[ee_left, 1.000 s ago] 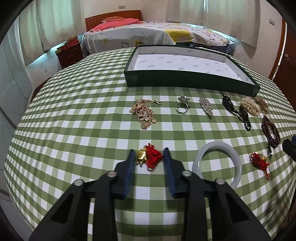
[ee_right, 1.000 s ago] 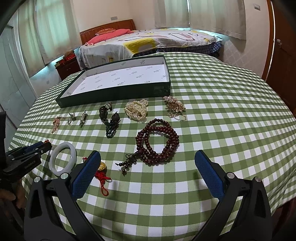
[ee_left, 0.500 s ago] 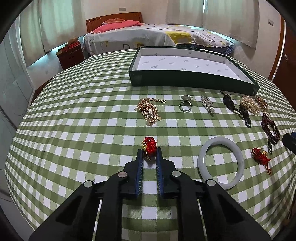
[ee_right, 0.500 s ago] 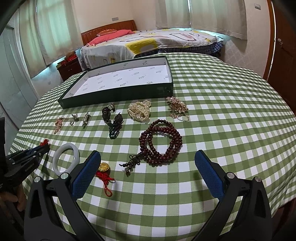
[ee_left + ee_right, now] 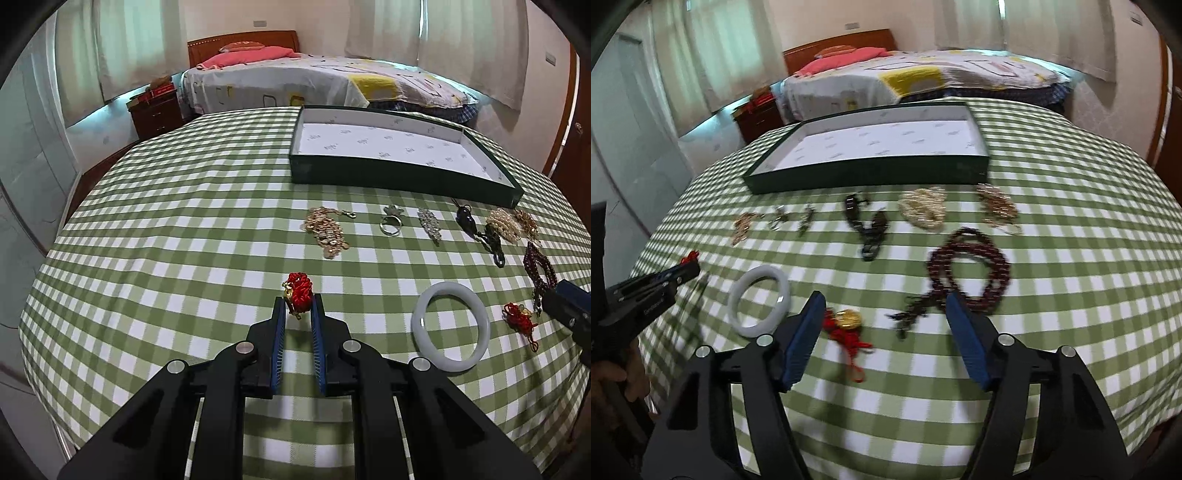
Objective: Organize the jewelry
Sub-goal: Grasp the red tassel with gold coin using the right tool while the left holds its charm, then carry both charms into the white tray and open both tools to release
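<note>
Left tongs (image 5: 298, 306) were clamped on a red knot charm (image 5: 298, 291), held off the green checked tablecloth (image 5: 166, 240). Right tongs (image 5: 882, 325) were closing, pads touching nothing, with a second red charm (image 5: 846, 326) and a dark bead strand (image 5: 967, 266) lying between them. Rest of the jewelry sat in a row toward 12 o'clock, just short of the green tray (image 5: 388, 177). White bangle (image 5: 450, 330) lay at 3 o'clock of the left tongs. Bed (image 5: 314, 85) and curtains (image 5: 443, 33) were behind the table.
</note>
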Available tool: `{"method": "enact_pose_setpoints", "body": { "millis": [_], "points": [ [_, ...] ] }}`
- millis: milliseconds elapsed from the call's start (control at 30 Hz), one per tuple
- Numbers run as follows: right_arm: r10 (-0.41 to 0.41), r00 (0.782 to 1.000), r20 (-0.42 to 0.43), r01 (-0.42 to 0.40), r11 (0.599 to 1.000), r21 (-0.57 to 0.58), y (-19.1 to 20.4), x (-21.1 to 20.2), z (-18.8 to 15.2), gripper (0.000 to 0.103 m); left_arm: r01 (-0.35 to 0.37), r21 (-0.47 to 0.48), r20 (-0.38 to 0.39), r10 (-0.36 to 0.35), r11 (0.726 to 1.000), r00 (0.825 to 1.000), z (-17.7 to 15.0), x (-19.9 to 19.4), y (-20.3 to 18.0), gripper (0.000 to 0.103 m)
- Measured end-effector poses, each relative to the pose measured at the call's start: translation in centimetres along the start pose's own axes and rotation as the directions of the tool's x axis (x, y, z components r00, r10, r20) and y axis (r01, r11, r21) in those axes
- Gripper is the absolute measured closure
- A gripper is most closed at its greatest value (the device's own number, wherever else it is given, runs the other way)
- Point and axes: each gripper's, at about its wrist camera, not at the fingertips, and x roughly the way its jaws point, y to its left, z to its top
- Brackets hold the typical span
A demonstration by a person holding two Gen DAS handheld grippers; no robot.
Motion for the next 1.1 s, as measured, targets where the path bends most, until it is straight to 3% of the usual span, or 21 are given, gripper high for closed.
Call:
{"method": "enact_pose_setpoints", "body": {
  "millis": [500,633,1100],
  "points": [
    [-0.032,0.998,-0.046,0.025,0.99,-0.135,2.5,2.3,-1.1,0.06,-0.001,-0.021,0.006,0.001,1.0,1.0,-0.2,-0.1,0.7,0.088],
    [-0.03,0.998,-0.047,0.024,0.991,-0.134,2.3,2.3,-1.2,0.079,-0.003,-0.018,0.007,0.003,1.0,1.0,-0.3,-0.3,0.7,0.088],
    [0.02,0.999,0.038,-0.018,0.999,-0.038,0.5,-0.3,0.6,0.081,0.008,-0.001,0.042,-0.008,1.0,0.999,0.5,-1.6,-0.2,0.088]
  ]
}}
